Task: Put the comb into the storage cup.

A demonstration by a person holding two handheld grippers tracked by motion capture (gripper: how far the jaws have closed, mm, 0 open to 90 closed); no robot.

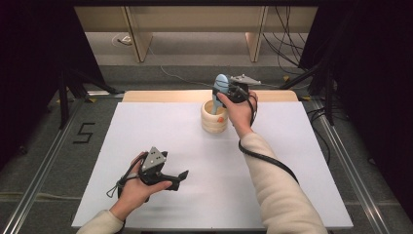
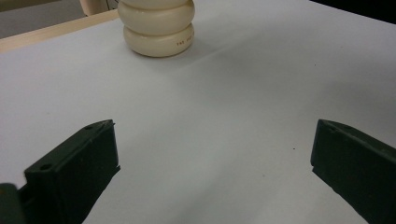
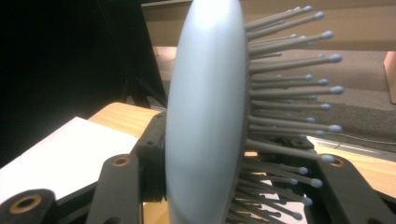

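Note:
A pale blue hairbrush (image 1: 221, 84) stands upright over a cream ribbed cup (image 1: 214, 122) at the back middle of the white table top (image 1: 146, 126). Its handle points down into the cup's mouth. My right gripper (image 1: 222, 92) is shut on the brush head, which the right gripper view shows as the smooth back of the hairbrush (image 3: 205, 116) with bristles to the right, between the jaws of the right gripper (image 3: 224, 172). A small orange thing (image 1: 220, 118) sits at the cup's rim. My left gripper (image 1: 181, 178) rests low near the front left, and in its own view the left gripper (image 2: 212, 154) is open with nothing in it, facing the cup (image 2: 159, 28).
A wooden strip (image 1: 170, 95) runs along the table's back edge. Beyond it are wooden legs (image 1: 139, 41) and loose cables (image 1: 287, 48) on the floor. Metal rails (image 1: 44, 170) flank the table on both sides.

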